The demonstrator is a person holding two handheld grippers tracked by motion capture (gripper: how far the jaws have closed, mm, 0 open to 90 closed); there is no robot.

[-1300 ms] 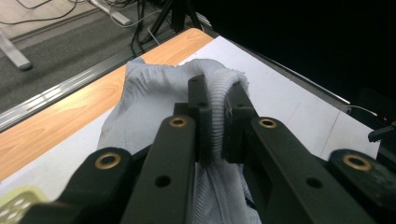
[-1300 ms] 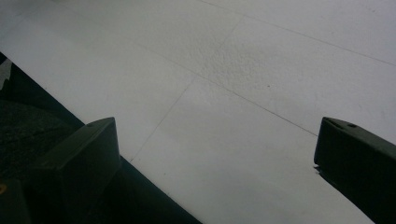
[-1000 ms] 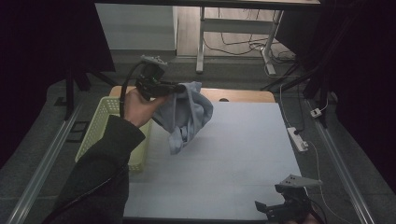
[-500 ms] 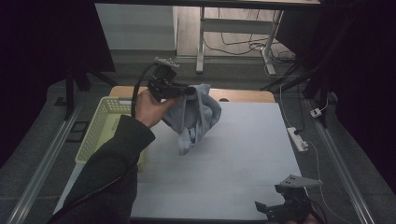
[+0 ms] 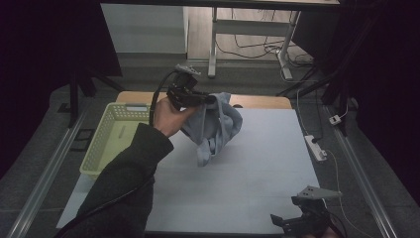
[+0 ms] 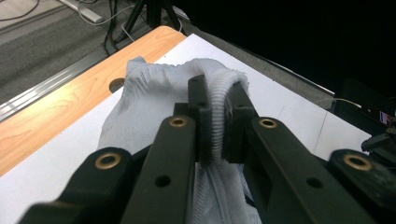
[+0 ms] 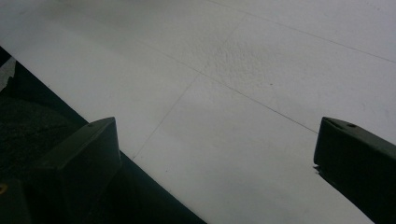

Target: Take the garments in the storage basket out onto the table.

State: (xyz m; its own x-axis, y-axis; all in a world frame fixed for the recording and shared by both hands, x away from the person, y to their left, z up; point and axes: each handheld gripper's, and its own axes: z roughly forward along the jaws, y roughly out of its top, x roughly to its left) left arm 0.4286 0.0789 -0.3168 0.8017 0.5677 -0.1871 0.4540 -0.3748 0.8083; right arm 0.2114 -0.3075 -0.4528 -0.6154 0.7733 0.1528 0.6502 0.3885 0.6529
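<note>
Carrying the crumpled pale-blue knitted cloth [image 5: 214, 126] clenched by its ribbed hem in the left gripper [image 5: 208, 99], lower it gently onto the white table [image 5: 257, 168], right gripper [image 5: 292, 223] released.

A dim room: grey floor [image 5: 59, 129] around the white-topped table [image 5: 257, 168], metal desk legs [image 5: 214, 39] at twelve o'clock (cables beneath), a white power strip [image 5: 315, 148] at three o'clock.
</note>
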